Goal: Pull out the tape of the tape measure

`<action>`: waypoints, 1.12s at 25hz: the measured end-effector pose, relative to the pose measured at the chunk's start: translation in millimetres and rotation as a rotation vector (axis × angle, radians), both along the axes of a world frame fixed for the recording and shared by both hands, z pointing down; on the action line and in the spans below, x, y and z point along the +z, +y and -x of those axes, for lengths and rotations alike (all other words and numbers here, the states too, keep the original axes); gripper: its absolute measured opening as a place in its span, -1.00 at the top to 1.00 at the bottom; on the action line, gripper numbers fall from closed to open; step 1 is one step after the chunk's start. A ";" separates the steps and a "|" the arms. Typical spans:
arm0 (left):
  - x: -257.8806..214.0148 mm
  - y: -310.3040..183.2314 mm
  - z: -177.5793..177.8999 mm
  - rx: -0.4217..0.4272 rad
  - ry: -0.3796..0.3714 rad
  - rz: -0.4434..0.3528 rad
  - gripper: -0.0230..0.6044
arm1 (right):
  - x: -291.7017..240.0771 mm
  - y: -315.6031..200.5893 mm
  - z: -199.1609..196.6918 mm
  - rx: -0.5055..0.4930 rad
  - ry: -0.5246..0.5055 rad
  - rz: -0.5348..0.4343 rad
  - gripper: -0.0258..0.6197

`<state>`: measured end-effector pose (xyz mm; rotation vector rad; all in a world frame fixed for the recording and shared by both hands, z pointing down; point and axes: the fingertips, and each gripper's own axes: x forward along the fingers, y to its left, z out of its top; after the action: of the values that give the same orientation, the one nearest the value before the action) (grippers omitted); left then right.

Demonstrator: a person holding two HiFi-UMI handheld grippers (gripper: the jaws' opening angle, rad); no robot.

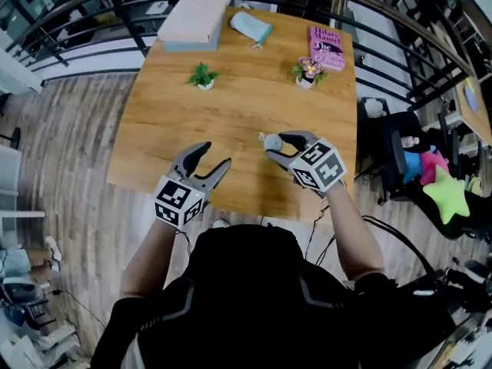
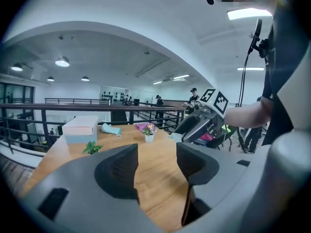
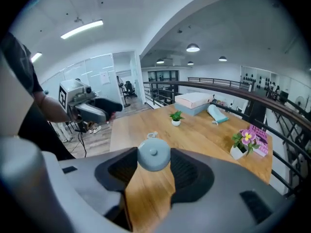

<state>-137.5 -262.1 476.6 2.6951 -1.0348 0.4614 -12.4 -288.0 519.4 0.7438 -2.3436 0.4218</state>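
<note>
The round grey-blue tape measure (image 3: pixel 154 153) sits clamped between the jaws of the right tongs (image 1: pixel 281 147), one pad against each side of its case, and it is held above the near part of the wooden table (image 1: pixel 177 121). Its flat face with the centre button is turned back towards the right tongs' camera. Being a disc, it shows no long axis, and only a small tab sticks out from its upper left edge. The left tongs (image 2: pixel 156 152) stand with jaws apart and nothing between them, beside the right pair but not touching. Far across the table, well apart from both tongs, are a green potted plant (image 1: pixel 204 76), a flower pot (image 1: pixel 307 71), a pink book (image 1: pixel 327 48), a pale box (image 1: pixel 194 18) and a light-blue pouch (image 1: pixel 250 27).
</note>
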 end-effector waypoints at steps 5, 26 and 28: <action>-30.8 -1.0 -27.9 0.133 0.085 -0.036 0.27 | -50.8 12.0 -7.7 0.011 -0.040 -0.042 0.23; -93.6 13.8 -107.1 0.449 -0.267 -0.540 0.35 | -130.3 46.8 -9.5 -0.186 -0.023 -0.022 0.23; -92.3 14.0 -106.3 0.452 -0.290 -0.546 0.41 | -128.2 46.2 -7.7 -0.198 -0.029 -0.011 0.23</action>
<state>-31.2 -248.1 384.3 3.4551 -0.6719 0.7602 -4.8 -241.8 391.3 0.5067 -2.4206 0.3348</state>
